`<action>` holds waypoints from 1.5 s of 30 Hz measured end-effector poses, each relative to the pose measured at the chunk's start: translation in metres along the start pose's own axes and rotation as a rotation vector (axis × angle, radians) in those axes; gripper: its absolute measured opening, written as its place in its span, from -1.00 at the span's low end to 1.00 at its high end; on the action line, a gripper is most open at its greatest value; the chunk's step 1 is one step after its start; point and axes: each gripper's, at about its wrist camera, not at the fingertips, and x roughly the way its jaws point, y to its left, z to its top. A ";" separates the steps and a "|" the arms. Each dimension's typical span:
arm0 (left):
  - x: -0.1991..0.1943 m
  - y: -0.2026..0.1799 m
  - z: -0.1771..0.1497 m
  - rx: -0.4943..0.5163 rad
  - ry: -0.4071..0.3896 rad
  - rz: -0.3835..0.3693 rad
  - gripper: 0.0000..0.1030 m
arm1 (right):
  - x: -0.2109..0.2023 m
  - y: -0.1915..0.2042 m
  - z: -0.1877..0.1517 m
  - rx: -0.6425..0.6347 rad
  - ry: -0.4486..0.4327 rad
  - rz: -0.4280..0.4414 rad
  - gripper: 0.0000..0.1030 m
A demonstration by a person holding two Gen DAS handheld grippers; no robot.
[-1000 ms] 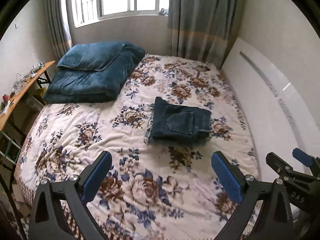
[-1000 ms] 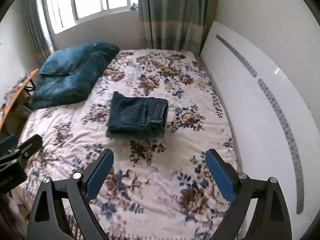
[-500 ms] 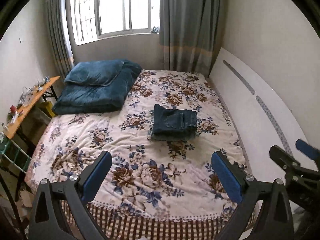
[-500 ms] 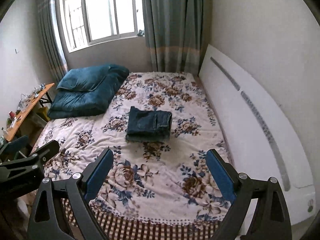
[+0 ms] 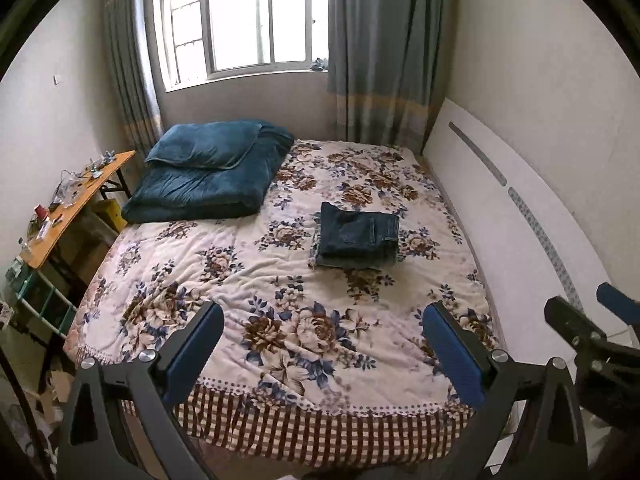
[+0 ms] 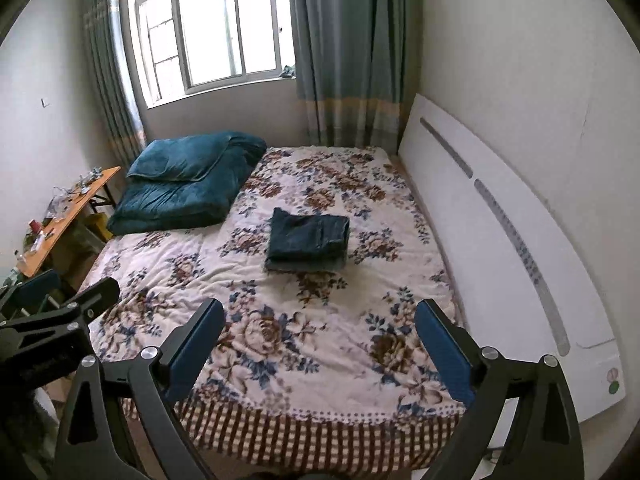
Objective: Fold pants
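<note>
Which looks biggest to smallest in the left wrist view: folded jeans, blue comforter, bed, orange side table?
1. bed, by far the largest.
2. blue comforter.
3 and 4. folded jeans and orange side table: unsure; they fill similar areas, and the table is foreshortened at the fisheye edge.

Denim pants (image 5: 357,241), matt, lie on a soft floral cloth bedspread (image 5: 224,264); plush blue quilt (image 5: 208,176) at ten o'clock; glossy white headboard (image 5: 520,216).
</note>
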 end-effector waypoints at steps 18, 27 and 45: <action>0.032 0.004 0.038 -0.043 0.129 0.101 0.97 | 0.058 -0.009 0.060 -0.042 0.132 0.032 0.91; 0.035 0.004 0.051 -0.048 0.125 0.102 0.98 | 0.075 -0.007 0.086 -0.068 0.156 0.015 0.91; 0.040 0.008 0.052 -0.043 0.119 0.115 0.99 | 0.085 -0.005 0.082 -0.069 0.190 0.031 0.91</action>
